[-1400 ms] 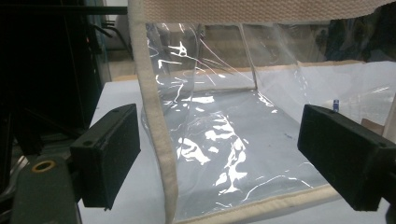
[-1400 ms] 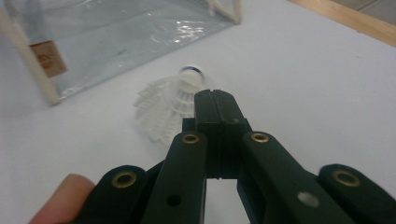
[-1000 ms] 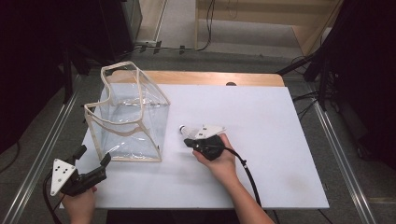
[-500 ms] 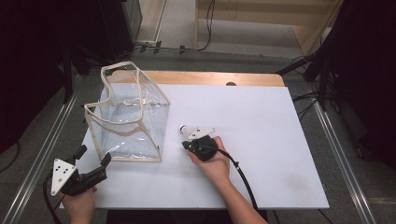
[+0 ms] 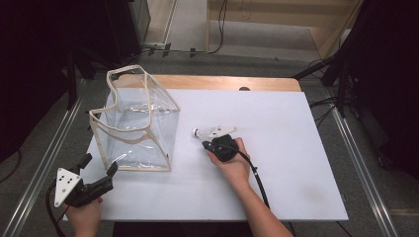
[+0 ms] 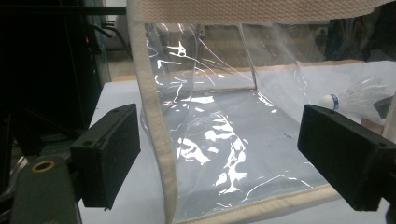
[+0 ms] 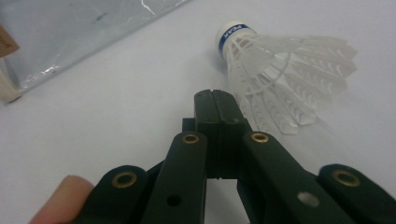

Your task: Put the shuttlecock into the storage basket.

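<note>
A white shuttlecock [image 7: 285, 70] with a blue-banded cork lies on its side on the white table. My right gripper [image 7: 215, 95] is shut with nothing between its jaws, its tips just beside the feathers. In the high view the right gripper [image 5: 207, 142] sits mid-table, with the shuttlecock's cork [image 5: 196, 132] poking out from under its grey plate. A clear plastic bag [image 5: 136, 123] with beige trim stands open at the left. My left gripper [image 5: 99, 164] is wide open by the bag's near corner. In the left gripper view the left gripper [image 6: 224, 163] has the bag's trim [image 6: 156, 140] between its jaws, untouched.
The white table [image 5: 296, 148] has open room to the right and in front of the right hand. A wooden strip [image 5: 222, 83] runs along its far edge. Metal rails [image 5: 356, 163] flank both sides, with dark equipment beyond.
The right hand has shifted slightly around the shuttlecock, a little left and then back. The left gripper and the bag have stayed where they were.
</note>
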The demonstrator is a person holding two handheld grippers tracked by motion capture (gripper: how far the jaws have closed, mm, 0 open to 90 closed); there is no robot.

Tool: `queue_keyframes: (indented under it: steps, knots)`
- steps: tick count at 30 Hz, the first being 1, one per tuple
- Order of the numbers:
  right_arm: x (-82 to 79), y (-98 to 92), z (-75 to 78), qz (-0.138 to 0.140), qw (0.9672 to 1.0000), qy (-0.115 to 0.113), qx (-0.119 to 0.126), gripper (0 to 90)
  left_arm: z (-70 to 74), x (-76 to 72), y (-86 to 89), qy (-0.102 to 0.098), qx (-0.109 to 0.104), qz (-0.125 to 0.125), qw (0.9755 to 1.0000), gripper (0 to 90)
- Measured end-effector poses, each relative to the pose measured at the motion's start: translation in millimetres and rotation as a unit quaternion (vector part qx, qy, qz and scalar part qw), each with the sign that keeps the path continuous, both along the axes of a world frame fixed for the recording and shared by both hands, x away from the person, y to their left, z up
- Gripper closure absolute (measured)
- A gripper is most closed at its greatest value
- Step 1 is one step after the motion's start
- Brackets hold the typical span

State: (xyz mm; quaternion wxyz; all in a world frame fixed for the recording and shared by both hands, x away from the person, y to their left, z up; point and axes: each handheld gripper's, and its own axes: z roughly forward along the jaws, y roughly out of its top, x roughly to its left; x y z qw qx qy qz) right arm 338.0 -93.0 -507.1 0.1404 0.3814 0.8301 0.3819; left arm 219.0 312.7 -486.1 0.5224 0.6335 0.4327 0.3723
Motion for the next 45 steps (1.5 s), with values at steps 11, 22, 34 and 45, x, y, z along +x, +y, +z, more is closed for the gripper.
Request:
queue_keyframes:
  steps: [11, 22, 34, 45]
  knots:
    - [22.9, -8.9, 5.6, -0.023, 0.9997, -0.004, -0.006, 88.1, 0.0, 0.2, 0.3, 0.0, -0.002, 0.0, 1.0, 13.7]
    - [45.6, -11.6, 11.1, -0.037, 0.9993, -0.001, -0.006, 88.1, 0.0, 0.1, 0.7, -0.001, -0.006, 0.0, 1.0, 13.7]
    - [75.9, 3.7, 19.3, -0.041, 0.9991, 0.007, -0.001, 88.1, 0.2, 0.1, 2.3, -0.001, -0.006, -0.001, 1.0, 13.7]
    - [100.8, 14.5, 13.5, -0.057, 0.9981, 0.016, -0.018, 88.1, 0.3, 0.0, 3.3, -0.002, -0.011, -0.002, 0.9999, 13.7]
